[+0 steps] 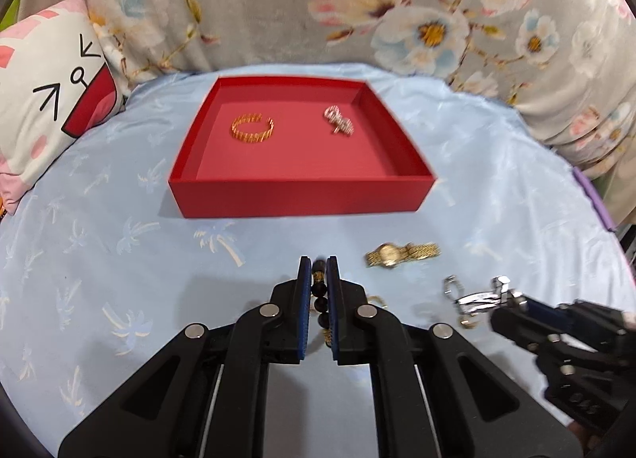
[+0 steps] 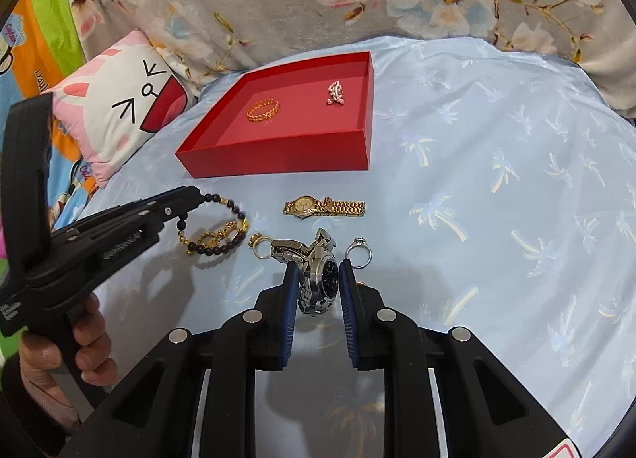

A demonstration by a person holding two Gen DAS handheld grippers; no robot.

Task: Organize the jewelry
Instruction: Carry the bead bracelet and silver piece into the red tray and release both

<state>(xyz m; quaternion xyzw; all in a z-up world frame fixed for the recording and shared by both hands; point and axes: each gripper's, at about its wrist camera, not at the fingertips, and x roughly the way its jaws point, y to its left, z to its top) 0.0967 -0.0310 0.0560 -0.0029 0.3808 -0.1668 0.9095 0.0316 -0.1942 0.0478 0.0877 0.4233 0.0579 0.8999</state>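
Beaded bracelet (image 2: 216, 229) pinched in left tongs (image 1: 318, 263); steel watch (image 2: 320, 279) in right tongs (image 2: 317, 269)

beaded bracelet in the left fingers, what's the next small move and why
Probably lift it and carry it forward to the red tray. The left gripper is shut on the beaded bracelet, which lies on the blue sheet short of the tray. A gold bangle and a pink piece are already inside, with bare floor in front of them.
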